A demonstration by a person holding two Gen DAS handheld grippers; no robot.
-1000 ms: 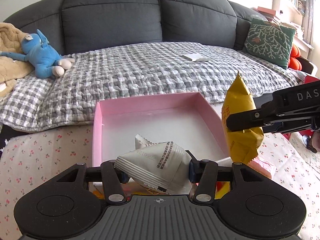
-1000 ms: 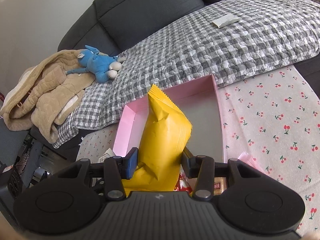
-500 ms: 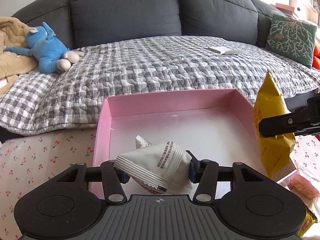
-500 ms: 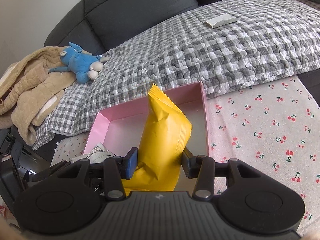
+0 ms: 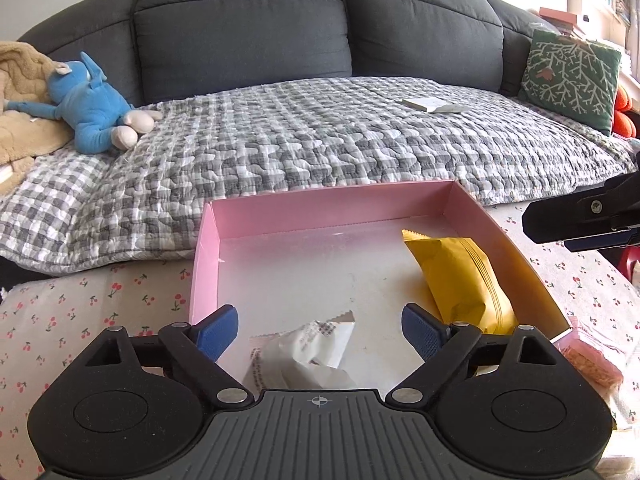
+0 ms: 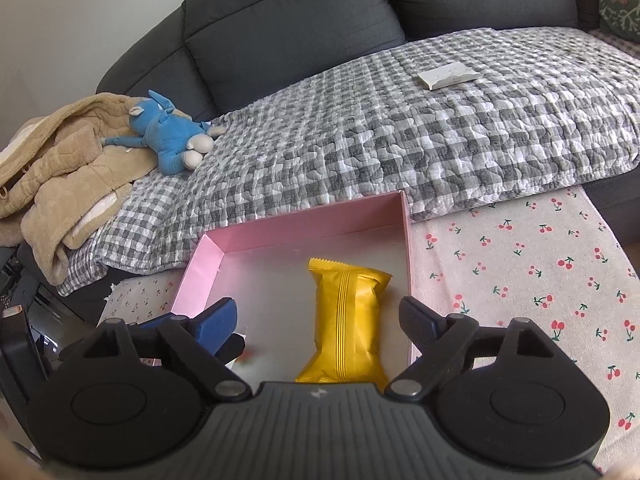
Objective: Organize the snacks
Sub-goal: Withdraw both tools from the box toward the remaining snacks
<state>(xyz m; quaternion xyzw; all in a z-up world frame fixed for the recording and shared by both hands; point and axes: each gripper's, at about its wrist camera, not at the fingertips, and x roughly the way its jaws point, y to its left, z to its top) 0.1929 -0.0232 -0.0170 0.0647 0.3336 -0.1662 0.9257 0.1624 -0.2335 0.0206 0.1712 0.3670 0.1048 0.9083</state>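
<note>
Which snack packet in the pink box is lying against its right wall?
The yellow packet: it lies along the right wall of the pink box. The white packet sits near the front, between the left gripper's opening jaws.

One pink box (image 5: 206,248) holds two snack packets: one yellow packet (image 5: 460,280) and one white packet (image 5: 308,350). One pink wafer pack (image 5: 592,356) lies outside on the table. The sofa carries one blue plush toy (image 5: 86,108) and one green cushion (image 5: 572,74).

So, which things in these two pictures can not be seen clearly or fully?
- White snack packet: left wrist view, lower part hidden behind the left gripper body; print too small to read.
- Yellow snack packet: right wrist view, near end hidden behind the right gripper body.
- Pink wafer pack: left wrist view, partly hidden by the gripper.
- Red blur in the pink box: right wrist view, too blurred to identify.
</note>
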